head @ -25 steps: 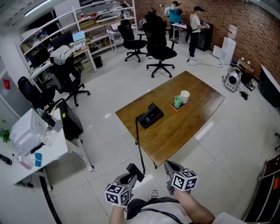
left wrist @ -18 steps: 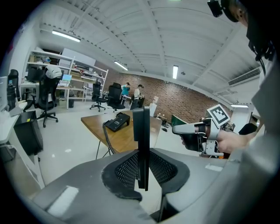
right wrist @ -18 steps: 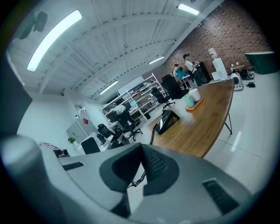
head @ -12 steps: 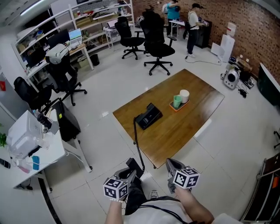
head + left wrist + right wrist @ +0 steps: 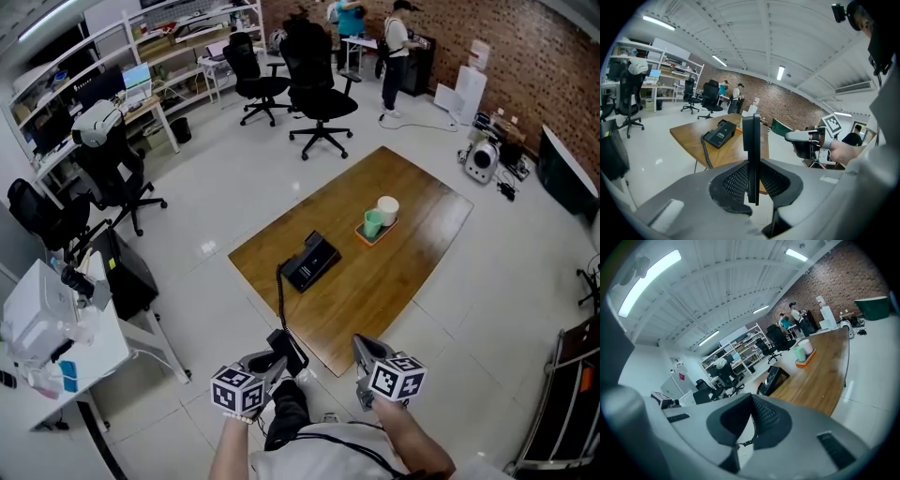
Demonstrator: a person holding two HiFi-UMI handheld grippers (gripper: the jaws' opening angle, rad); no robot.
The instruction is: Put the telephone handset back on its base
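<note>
Currently the left claw (image 5: 272, 364) is clamping the black telephone handset (image 5: 287, 349), with its jaws pressing on the handset's two flat sides. In the left gripper view the handset is standing edge-on, running twelve to six o'clock. The right claw (image 5: 366, 356) is hanging at three o'clock of the left one, its jaws together and nothing between them. Both are hovering just off the near corner of the wooden bench (image 5: 412, 253), seemingly over the floor and not over the wood.

The telephone base (image 5: 311, 262) is sitting on the bench close to its left edge. It is lying at about twelve o'clock from the left claw, a shade toward one, and well apart from it. The coiled cord (image 5: 280, 300) is trailing from the base over the bench edge toward the handset.

In the head view the base's long axis is running roughly from seven to one o'clock, while the handset is lying nearer eleven to five. The handset will probably need carrying forward and turning to line up with the cradle. The left hand is both nearer and already holding it.

No brand, label or other writing is showing legibly on the handset or base; the cubes are carrying only square markers.
</note>
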